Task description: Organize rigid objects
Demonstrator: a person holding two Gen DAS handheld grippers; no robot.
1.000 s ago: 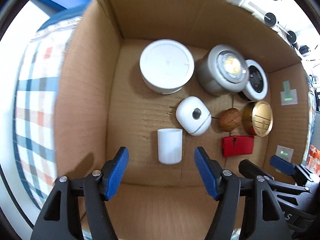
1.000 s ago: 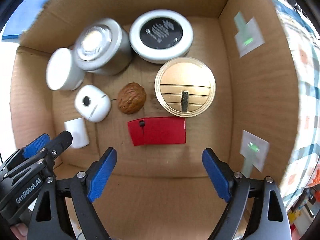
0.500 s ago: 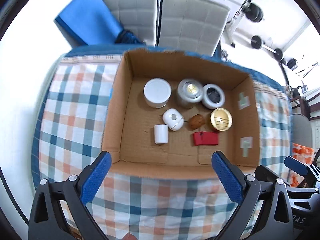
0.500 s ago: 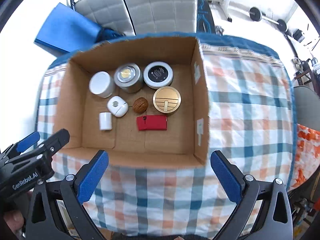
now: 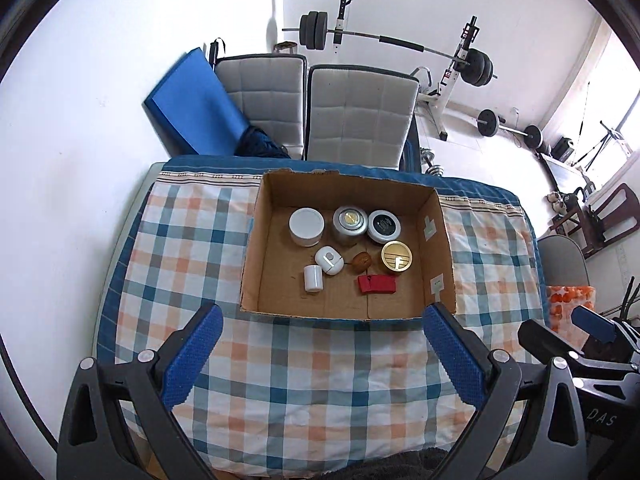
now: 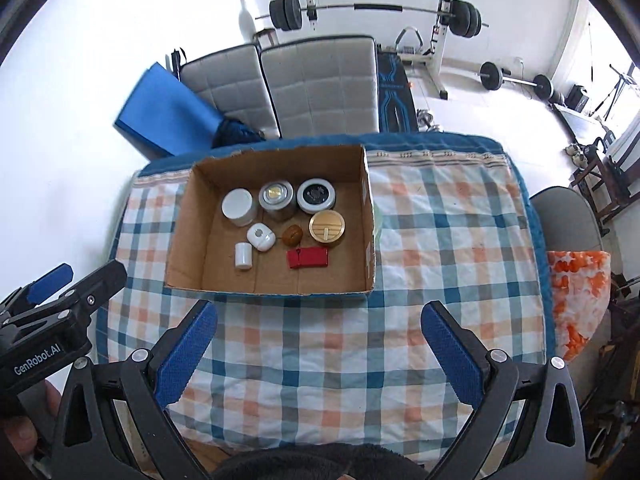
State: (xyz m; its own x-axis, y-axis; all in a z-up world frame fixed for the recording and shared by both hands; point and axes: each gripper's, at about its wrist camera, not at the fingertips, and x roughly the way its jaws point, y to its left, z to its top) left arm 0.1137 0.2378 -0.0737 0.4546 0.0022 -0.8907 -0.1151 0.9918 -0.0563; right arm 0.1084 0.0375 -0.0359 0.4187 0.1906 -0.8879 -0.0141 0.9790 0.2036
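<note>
Cardboard box (image 5: 252, 256) sits on a checked tablecloth (image 5: 320, 380), open top, corrugated brown walls, and holds all eight small objects. Both claws are above the cloth on the near side of the box, well apart from it.

Left gripper (image 5: 320, 356): jaws spread wide, nothing between the blue dimpled pads, touching nothing. Right gripper (image 6: 320, 354): same, wide open and empty. Each gripper's black frame shows at the edge of the other's view.

Back row in the box, left to right:
- white jar (image 5: 306, 226), round, flat matte lid
- metal can (image 5: 350, 223), grey cylinder with a shiny gold centre on top
- black-topped tin (image 5: 383, 226), round, white rim, small print on the lid

Next row:
- white cup (image 5: 313, 278), small plain cylinder, upright, nearest the front on the left
- white plug (image 5: 329, 261), rounded glossy body with a dark spot, just beside the cup
- walnut (image 5: 361, 262), brown, wrinkled shell
- gold lid (image 5: 396, 256), round, brushed metal look with ridged lines, right of the walnut

Front:
- red case (image 5: 377, 283), flat rectangle, lies below the walnut and gold lid

Objects cluster in the back and middle; the front strip of the box floor is bare cardboard. Pale tape patches (image 5: 430, 229) sit on the right inner wall. Behind the table: two grey padded chairs (image 5: 356, 116), a blue mat (image 5: 196, 108) against the wall, and a barbell rack (image 5: 400, 44).
</note>
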